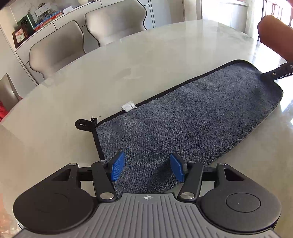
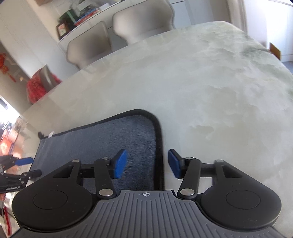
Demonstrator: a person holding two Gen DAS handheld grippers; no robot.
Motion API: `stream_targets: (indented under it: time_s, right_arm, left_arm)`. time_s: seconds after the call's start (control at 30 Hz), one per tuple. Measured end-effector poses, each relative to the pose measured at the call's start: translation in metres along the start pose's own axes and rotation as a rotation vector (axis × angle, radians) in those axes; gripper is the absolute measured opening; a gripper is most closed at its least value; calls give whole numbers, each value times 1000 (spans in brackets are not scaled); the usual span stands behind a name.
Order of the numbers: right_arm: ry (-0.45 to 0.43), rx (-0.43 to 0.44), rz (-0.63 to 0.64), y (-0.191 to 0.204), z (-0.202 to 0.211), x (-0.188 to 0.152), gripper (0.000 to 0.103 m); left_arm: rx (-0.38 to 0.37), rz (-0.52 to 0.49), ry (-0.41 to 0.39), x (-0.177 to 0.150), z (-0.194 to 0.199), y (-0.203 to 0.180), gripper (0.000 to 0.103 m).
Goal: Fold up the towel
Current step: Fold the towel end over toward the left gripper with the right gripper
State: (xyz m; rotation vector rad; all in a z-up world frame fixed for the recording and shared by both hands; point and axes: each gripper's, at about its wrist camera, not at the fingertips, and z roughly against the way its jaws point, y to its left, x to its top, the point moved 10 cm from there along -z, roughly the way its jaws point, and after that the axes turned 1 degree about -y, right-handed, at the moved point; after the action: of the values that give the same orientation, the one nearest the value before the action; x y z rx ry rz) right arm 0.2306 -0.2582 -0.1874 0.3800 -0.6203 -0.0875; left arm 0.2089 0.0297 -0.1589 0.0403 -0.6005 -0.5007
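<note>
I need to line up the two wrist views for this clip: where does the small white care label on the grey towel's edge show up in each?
Left wrist view: the white label sits centre-left, on the towel's far black-trimmed edge, right of the hanging loop.
Right wrist view: the label is small and blurred at the far left, on the same far edge.
Shared landmark: the two pale chairs behind the table.

light: bright daylight from upper right | glare: window (image 1: 228,11) blown out, sheen on table (image 1: 164,55) | shadows: soft, under left gripper (image 1: 147,169) on towel (image 1: 183,119) | blur: right view smeared, left sharp | distortion: fisheye bending at edges
</note>
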Motion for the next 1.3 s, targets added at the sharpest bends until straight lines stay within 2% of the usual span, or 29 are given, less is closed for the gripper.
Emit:
stream_targets:
  time_s: [0.03, 0.17, 0.47, 0.67, 0.93, 1.1, 1.3]
  right_arm:
    - [6, 3, -9, 0, -3, 0, 10]
    - [-9, 45, -74, 2, -2, 1, 10]
    - [-56, 261, -204, 35, 20, 22, 10]
    - [-10, 326, -138, 93, 11, 40, 10]
    - [71, 406, -47, 176, -8, 52, 10]
    - [125, 450, -8, 220, -27, 47, 10]
    - [189, 470, 0, 247, -47, 29, 10]
  left_arm:
    - [1, -2, 2, -1, -1, -1, 59]
    - [1, -10, 5, -1, 0, -2, 59]
    - [5, -13, 0, -1, 2, 1, 59]
    - [20, -18, -27, -2, 13, 10, 59]
    - [59, 34, -42, -19, 32, 39, 59]
    - [71, 60, -36, -35, 36, 52, 59]
    - [74, 65, -43, -44, 44, 60, 59]
